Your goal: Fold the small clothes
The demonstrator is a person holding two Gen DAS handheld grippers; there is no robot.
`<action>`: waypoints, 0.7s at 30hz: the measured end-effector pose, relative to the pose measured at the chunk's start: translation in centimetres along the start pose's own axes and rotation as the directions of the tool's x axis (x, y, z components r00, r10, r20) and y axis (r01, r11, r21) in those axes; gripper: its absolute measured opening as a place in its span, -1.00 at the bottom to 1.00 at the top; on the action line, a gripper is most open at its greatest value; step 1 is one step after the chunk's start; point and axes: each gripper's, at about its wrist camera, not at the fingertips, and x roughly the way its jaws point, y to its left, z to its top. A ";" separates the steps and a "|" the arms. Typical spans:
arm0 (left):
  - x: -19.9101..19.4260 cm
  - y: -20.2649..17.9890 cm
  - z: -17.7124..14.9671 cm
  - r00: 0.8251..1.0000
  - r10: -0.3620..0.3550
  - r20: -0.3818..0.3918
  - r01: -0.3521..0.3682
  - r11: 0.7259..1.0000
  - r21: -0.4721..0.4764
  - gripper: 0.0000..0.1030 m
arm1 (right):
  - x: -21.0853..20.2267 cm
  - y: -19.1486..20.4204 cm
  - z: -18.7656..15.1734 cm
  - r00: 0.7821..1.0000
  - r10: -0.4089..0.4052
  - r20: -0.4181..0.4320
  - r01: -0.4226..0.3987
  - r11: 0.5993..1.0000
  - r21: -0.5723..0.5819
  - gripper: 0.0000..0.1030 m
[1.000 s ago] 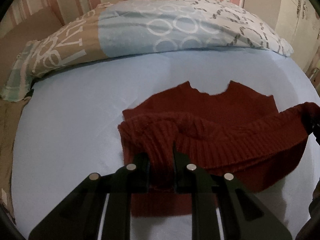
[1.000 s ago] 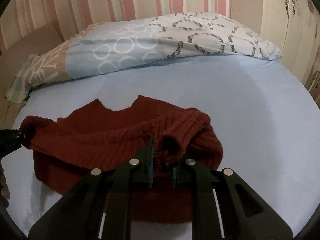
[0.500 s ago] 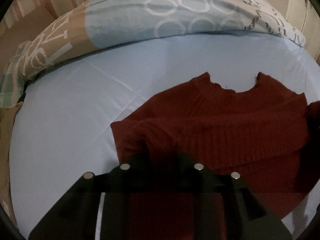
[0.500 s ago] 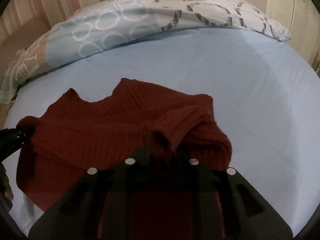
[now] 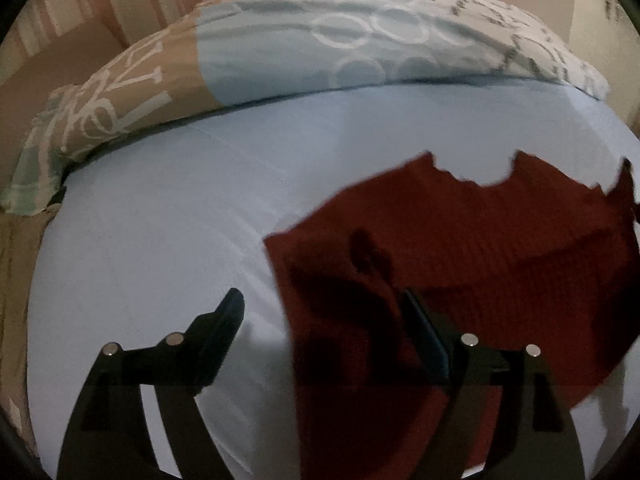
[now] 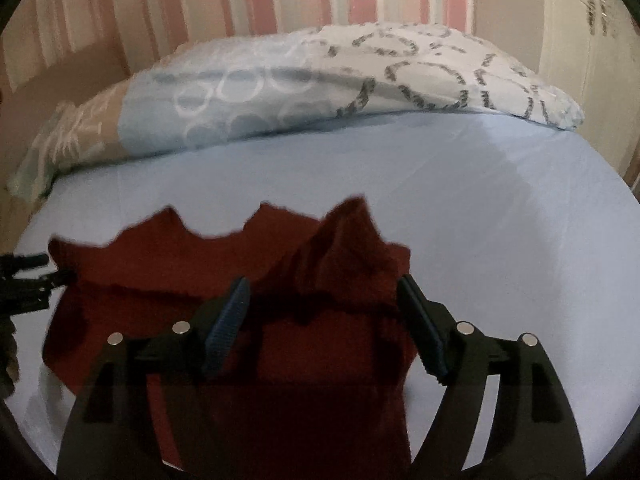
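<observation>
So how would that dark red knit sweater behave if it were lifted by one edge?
Probably floppy: the red sweater slumps in soft folds on the blue sheet. Its thick ribbed knit suggests some weight, so it would likely sag. Likely grippy, not slippery.

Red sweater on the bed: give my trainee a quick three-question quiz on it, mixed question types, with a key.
1. True or false: the left gripper is clamped on the red sweater.
2. What does the sweater lie on? A) wooden floor B) light blue sheet C) the pillow
3. Fill in: the right gripper has its fingers ____ on both sides of a raised fold.

Key: 1 false, its fingers are opening; 2 B; 3 opening.
</observation>
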 end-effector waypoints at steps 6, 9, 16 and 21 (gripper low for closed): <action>1.3 -3.1 -1.1 0.999 -0.042 -0.008 0.042 0.996 0.079 0.57 | 2.2 0.9 -0.9 0.998 0.011 -0.056 -0.012 1.000 -0.029 0.18; 2.3 -3.9 -0.4 0.999 -0.034 -0.002 0.034 0.994 0.105 0.57 | 3.9 1.1 -0.7 0.997 -0.008 -0.072 0.005 0.999 -0.042 0.06; 3.4 -1.5 1.8 1.000 0.002 -0.015 -0.001 1.000 0.029 0.57 | 7.9 0.1 0.6 0.990 -0.050 -0.136 0.047 0.999 -0.022 -0.04; 4.3 0.0 1.7 0.999 0.025 -0.048 -0.025 1.000 0.004 0.57 | 7.7 0.1 0.4 0.990 -0.055 -0.127 0.051 0.998 -0.034 -0.04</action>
